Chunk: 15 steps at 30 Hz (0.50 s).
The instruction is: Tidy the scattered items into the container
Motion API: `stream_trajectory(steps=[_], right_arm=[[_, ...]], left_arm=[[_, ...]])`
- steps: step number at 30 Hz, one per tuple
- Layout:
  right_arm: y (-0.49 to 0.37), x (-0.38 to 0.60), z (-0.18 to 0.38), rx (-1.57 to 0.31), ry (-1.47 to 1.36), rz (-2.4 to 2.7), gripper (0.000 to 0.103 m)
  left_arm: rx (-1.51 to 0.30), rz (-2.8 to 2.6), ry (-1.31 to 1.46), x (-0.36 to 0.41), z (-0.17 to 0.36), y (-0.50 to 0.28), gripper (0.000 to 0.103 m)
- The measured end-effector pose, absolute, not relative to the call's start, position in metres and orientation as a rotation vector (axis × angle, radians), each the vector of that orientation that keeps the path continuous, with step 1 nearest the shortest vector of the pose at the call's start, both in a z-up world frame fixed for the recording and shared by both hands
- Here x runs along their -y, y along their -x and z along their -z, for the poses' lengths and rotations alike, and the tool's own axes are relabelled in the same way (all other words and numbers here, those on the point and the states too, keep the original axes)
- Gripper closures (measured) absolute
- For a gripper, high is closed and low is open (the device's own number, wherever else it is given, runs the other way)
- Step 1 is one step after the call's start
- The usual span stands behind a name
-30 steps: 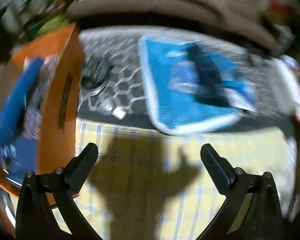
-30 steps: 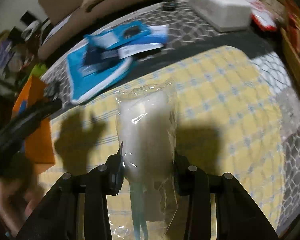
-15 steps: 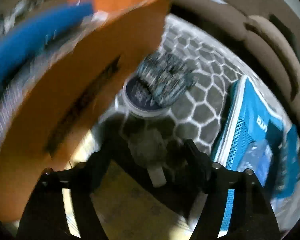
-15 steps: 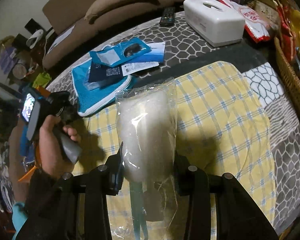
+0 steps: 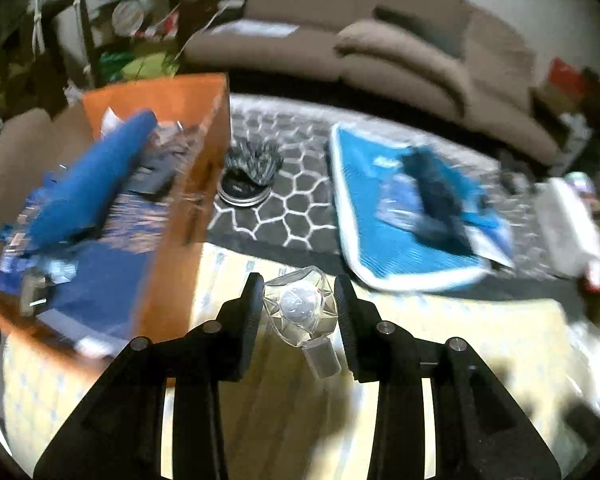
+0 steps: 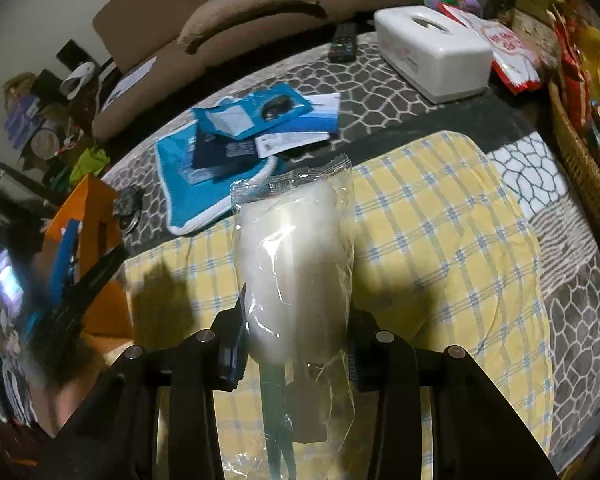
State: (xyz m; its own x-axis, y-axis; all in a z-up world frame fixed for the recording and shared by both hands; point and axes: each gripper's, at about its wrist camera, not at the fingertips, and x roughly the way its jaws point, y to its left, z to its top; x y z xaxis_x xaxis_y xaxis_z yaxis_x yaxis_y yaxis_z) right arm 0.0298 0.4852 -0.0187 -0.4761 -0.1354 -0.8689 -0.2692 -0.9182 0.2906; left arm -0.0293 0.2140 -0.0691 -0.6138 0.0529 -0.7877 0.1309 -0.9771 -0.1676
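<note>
A grey patterned cloth and a yellow check cloth [image 6: 440,216] cover the table. On it lie a blue mat [image 5: 404,216] with packets, a round tin [image 5: 242,192] just beside the orange box [image 5: 176,264], a white tissue box [image 6: 432,48] and a remote [image 6: 342,42]. The box already holds blue items. The left gripper [image 5: 298,312] is closing, its 2 pads against a clear faceted stopper [image 5: 300,308] beside the box. The right gripper [image 6: 296,344] clamps a clear bag [image 6: 296,264] of white stuff above the check cloth.

Orange box [image 5: 180,240], yellow-checked cloth [image 6: 440,240]
</note>
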Motion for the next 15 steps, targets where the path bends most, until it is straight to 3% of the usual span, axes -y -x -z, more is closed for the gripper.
stream_trajectory(steps=[9, 15], right_arm=[[-0.053, -0.436, -0.017, -0.579, 1.511, -2.744, 0.068], [-0.071, -0.401, -0.042, -0.562, 1.462, -2.859, 0.068]], left_arm=[[-0.296, 2.867, -1.103, -0.134, -0.037, -0.049, 0.07], [-0.238, 2.837, -0.942, -0.088, -0.069, -0.098, 0.07]])
